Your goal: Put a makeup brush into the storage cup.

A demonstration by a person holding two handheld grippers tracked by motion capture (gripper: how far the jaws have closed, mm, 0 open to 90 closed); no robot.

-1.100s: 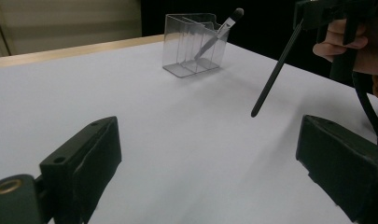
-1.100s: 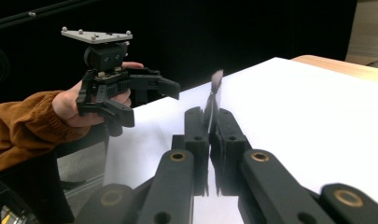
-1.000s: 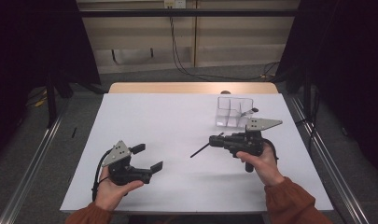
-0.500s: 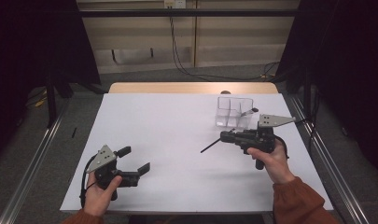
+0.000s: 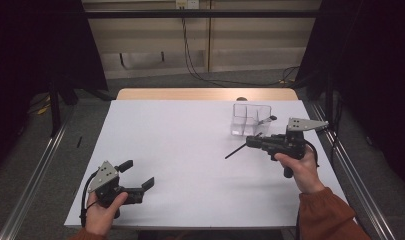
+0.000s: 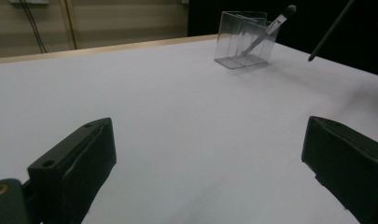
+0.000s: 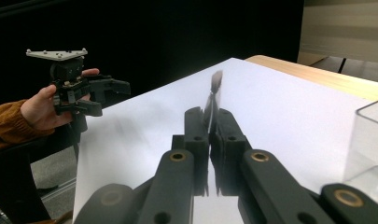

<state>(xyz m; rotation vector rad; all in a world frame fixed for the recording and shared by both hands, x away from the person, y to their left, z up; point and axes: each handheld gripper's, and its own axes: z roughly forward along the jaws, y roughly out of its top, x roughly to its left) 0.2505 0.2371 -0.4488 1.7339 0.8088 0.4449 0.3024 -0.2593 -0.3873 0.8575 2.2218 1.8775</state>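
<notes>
On the white table top [image 5: 190, 145], seen from the high view, 2 hand-held grippers work at opposite sides. Right gripper [image 5: 250, 143]: held above the right half of the table, just in front of the clear plastic container [image 5: 251, 120]; its 2 jaws are pressed together on a thin dark brush [image 5: 236, 149], which sticks out from the jaw tips toward the table's middle and slants downward, its free end above the surface. The right gripper view shows the same grip from behind: both black jaws meet on the brush [image 7: 214, 93], whose blurred tip points out over the white surface, and the container's clear wall [image 7: 368, 140] stands at the right edge. The right hand [image 5: 301, 167] wraps the gripper's handle, with a rust-coloured sleeve [image 5: 330, 215] below it.

Clear plastic container: upright near the far right of the table, divided into compartments; 1 further brush [image 5: 265, 120] leans inside it with its dark head above the rim. The left gripper view shows that brush [image 6: 270, 28] tilted against the container [image 6: 242, 42]; which compartment holds it cannot be told.

Left gripper [image 5: 138, 174]: at the near left corner, well apart from the container, held by the left hand [image 5: 102, 212]. Its jaws stand spread wide with nothing between them, and the left gripper view shows bare table between the 2 black jaws. A black cable [image 5: 85, 200] trails from its body.
</notes>
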